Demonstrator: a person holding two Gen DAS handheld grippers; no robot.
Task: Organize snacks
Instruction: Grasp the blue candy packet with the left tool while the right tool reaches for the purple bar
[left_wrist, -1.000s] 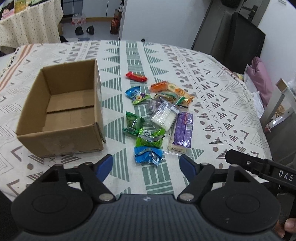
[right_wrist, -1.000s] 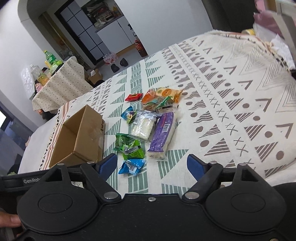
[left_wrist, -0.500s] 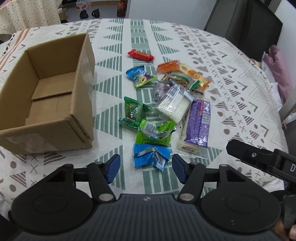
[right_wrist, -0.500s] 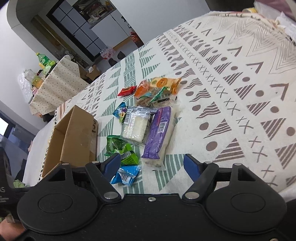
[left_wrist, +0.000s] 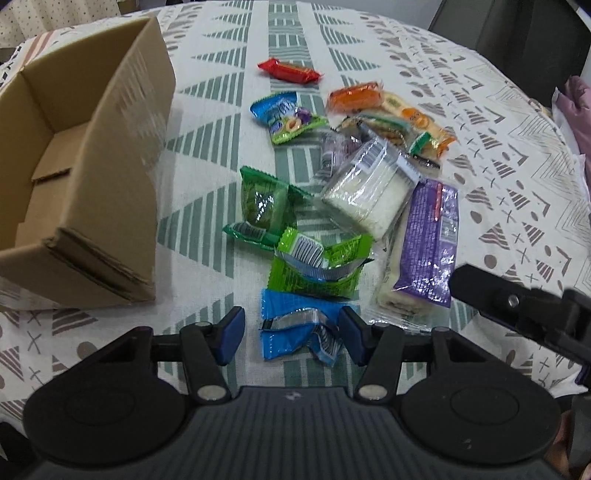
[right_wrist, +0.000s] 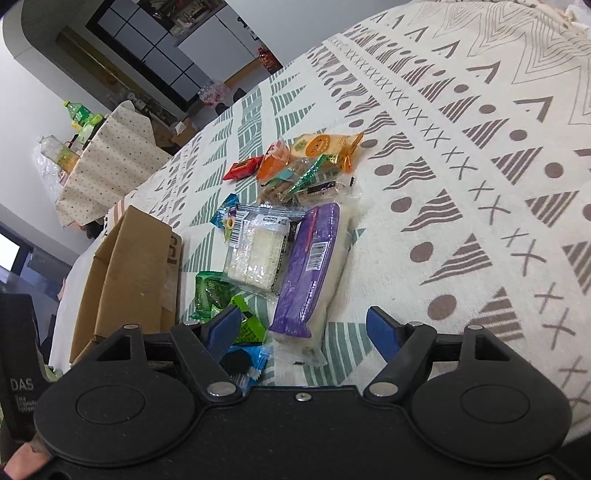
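The right gripper is hovering with jaws apart over the near end of the purple pack, which is lying against the clear pack, with green packets and the box sitting to its left on the tablecloth.

From my left wrist view, the open brown cardboard box sits on the patterned-cloth table at nine o'clock of the snack pile. The crumpled blue foil packet lies nearest me, between the jaws of my left gripper. The bright green foil packet touches it at twelve o'clock. The long purple plastic-wrapped bar lies at two o'clock, with the clear plastic pack with white filling just beside it at ten o'clock. The red wrapped bar lies farthest off, at twelve.
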